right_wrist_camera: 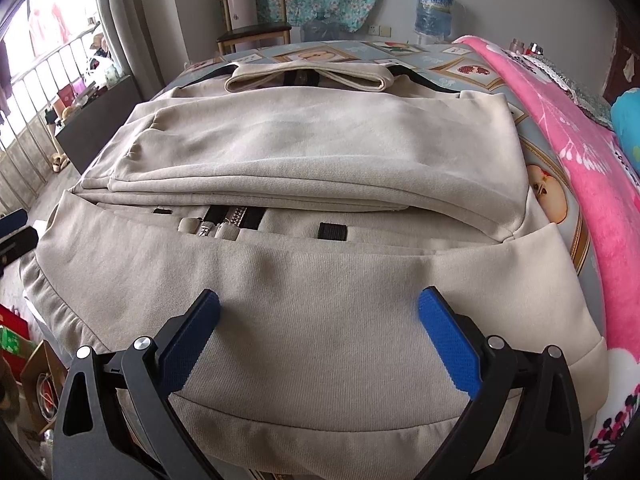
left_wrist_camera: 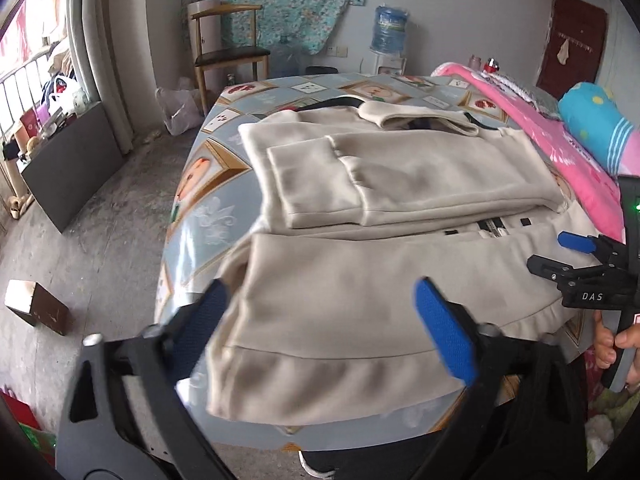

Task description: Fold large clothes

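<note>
Fleecy beige jacket [right_wrist_camera: 320, 280], sleeves folded flat, zipper [right_wrist_camera: 230, 218] teeth perhaps metal

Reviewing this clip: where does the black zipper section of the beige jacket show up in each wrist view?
Left wrist view: the black zipper section sits right of centre, just below the folded-over sleeves of the beige fleece jacket.
Right wrist view: the zipper lies left of centre, mid-height, under the folded sleeves' edge.
Shared landmark: the blue water-cooler bottle against the far wall, upper right in both.
</note>
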Available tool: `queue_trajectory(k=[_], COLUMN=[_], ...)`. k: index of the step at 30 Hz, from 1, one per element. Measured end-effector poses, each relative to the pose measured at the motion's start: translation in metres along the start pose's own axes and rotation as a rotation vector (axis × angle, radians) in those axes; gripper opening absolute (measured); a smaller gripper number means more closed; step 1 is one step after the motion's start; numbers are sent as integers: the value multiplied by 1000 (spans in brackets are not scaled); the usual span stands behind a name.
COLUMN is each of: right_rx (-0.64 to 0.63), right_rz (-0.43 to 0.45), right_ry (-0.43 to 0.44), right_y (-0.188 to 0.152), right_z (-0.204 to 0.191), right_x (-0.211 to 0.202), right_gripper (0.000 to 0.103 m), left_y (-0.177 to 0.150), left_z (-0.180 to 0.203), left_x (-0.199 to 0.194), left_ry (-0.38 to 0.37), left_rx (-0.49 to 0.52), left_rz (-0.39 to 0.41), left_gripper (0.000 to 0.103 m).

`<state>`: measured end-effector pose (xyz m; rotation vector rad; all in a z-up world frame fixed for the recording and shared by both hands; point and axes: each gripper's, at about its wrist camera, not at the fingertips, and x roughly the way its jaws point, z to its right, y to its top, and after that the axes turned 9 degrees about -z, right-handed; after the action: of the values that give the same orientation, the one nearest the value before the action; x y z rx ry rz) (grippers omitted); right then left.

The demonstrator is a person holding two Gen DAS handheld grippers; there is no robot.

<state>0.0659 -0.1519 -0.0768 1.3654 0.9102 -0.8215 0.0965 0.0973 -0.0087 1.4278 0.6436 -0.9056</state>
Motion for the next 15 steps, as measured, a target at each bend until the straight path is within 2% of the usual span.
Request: queue_trajectory(k=[5,8,11,15], right_rx=[-2,-4,-5,-8], right_rz=[-10,-16,-21,-26], right_ry=[-2,-3,-4,-5], right_y=[2,2,3,4], right_z=[0,0,0,0], right_x=[1,1,1,2], right_gripper=[97,97,97,97], left_y=[4,6,9,15], left_z=[-22,-31,-40,-55], left_x=[15,26,36,47], left_ry=[-55,-66,-88,-131], left_rx=[-23,-40,-58,-104], left_rz=[-47,-83,-105,-140], left_gripper=[56,44,37,35])
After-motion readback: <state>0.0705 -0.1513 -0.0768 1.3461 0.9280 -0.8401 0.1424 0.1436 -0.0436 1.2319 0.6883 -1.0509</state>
